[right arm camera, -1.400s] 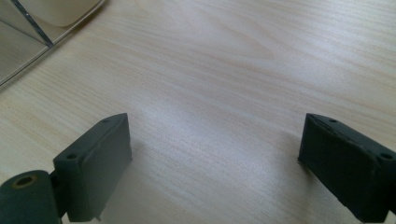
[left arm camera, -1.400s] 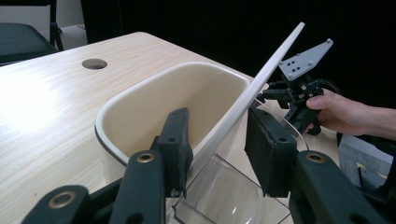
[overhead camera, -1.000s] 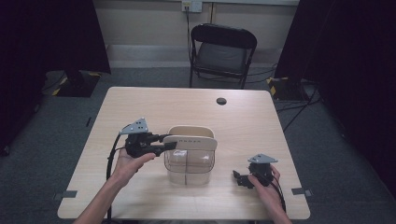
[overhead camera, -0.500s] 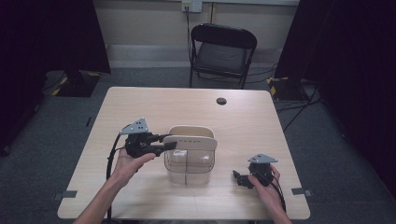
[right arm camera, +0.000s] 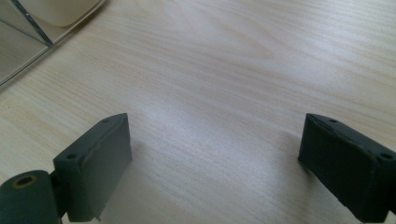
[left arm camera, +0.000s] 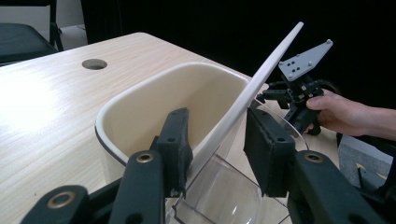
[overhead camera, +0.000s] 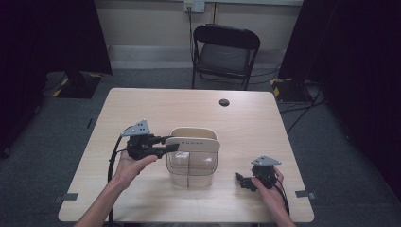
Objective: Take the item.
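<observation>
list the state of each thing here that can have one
lid: raised, tilted, between the left claw's jaws
clear container: upright, open at the top
cream bin: upright, open, looks empty
left claw: jaws around the lid edge, one pad touching
right claw: open wide, holding nothing, above the table
folding chair: unfolded, unoccupied

We see a cream lid (overhead camera: 193, 143) over a clear container (overhead camera: 191, 164), black gripper jaws with grey plates, pale wood-grain table (overhead camera: 265, 123), and a black chair (overhead camera: 225, 54) at twelve o'clock.
</observation>
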The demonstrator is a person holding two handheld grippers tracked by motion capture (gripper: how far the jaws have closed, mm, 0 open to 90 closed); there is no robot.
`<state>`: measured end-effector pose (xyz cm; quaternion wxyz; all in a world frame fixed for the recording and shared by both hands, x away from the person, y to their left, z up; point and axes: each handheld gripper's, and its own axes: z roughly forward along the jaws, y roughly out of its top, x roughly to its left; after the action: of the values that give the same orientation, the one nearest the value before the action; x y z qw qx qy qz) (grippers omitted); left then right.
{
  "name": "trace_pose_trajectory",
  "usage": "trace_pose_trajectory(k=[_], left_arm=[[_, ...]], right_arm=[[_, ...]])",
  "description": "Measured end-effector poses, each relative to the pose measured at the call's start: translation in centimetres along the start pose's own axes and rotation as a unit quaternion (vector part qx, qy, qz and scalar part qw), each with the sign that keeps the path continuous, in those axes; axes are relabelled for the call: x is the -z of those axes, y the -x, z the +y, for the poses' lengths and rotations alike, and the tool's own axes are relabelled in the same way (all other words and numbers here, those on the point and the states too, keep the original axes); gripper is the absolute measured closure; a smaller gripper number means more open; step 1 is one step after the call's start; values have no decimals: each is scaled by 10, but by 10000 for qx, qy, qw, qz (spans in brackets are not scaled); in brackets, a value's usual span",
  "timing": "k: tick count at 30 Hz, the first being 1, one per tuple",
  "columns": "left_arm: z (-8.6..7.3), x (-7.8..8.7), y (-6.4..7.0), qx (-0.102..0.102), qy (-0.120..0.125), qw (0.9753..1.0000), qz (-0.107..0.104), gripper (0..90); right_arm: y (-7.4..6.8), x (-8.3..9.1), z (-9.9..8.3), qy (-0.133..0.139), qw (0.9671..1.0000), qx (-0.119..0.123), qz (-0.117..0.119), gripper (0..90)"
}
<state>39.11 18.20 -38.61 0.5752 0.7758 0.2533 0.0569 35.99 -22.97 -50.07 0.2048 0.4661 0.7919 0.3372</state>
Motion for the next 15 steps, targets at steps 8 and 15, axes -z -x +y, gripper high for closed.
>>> trace_pose_trajectory(k=[8, 15], left_arm=[[0, 0, 0, -11, -14, 10000, 6, 604], [0, 0, 0, -10, -11, 10000, -2, 604]], right_arm=[[0, 0, 0, 0, 10000, 0, 0, 86], [0, 0, 0, 0, 10000, 0, 0, 86]])
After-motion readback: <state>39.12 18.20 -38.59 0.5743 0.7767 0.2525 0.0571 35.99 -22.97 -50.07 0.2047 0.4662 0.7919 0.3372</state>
